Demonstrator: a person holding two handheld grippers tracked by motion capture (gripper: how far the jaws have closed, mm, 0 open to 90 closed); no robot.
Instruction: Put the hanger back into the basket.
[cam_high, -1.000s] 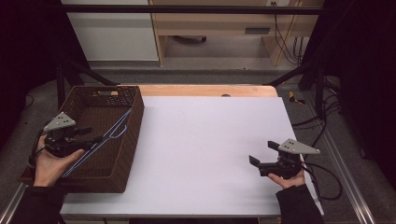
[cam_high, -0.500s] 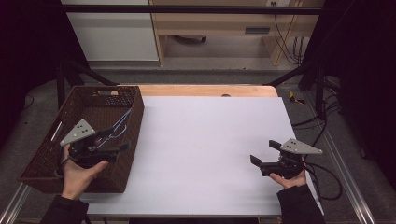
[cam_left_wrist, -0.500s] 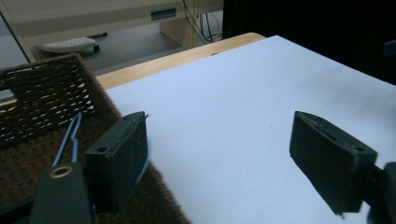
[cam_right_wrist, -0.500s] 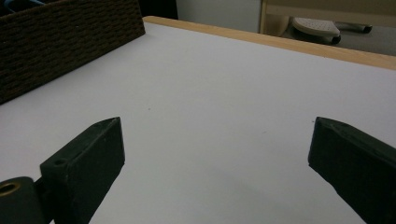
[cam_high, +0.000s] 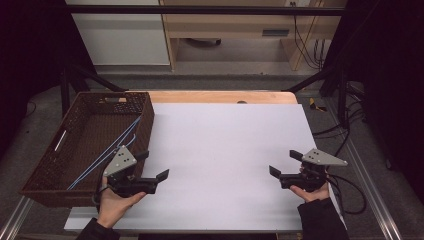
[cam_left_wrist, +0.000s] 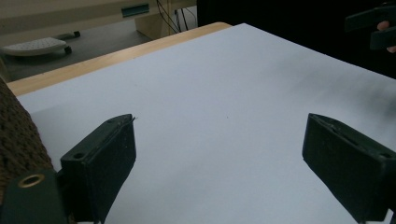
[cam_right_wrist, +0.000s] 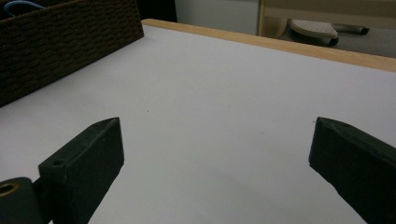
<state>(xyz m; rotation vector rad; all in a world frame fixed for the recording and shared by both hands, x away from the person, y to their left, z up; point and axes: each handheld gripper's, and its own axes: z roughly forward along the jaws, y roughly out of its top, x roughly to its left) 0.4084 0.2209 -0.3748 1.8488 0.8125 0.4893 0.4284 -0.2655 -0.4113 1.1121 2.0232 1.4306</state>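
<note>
While the thin blue wire piece (cam_high: 102, 155), which may be a clothes hanger, lies slanted inside the dark brown woven basket (cam_high: 145, 131) at the left of the white surface (cam_high: 225, 145), no hold is kept on it. The left tool (cam_high: 152, 166) is held just beside the basket's near right wall, over bare surface; its jaws have just been opening and are seen spread wide in the left gripper view, with nothing between them. The right tool (cam_high: 285, 163) is held well apart from the basket, near the right edge, and its jaws are likewise set wide and empty.

The wire piece is judged to be light and fairly stiff, yet springy along its length, and smooth enough to twist or slip in a grip taken on a single strand. A hold would best be taken near its middle, where two strands run close together, so that it is carried level. Its ends could be snagged on the woven wall if it is lifted at a slant.
</note>
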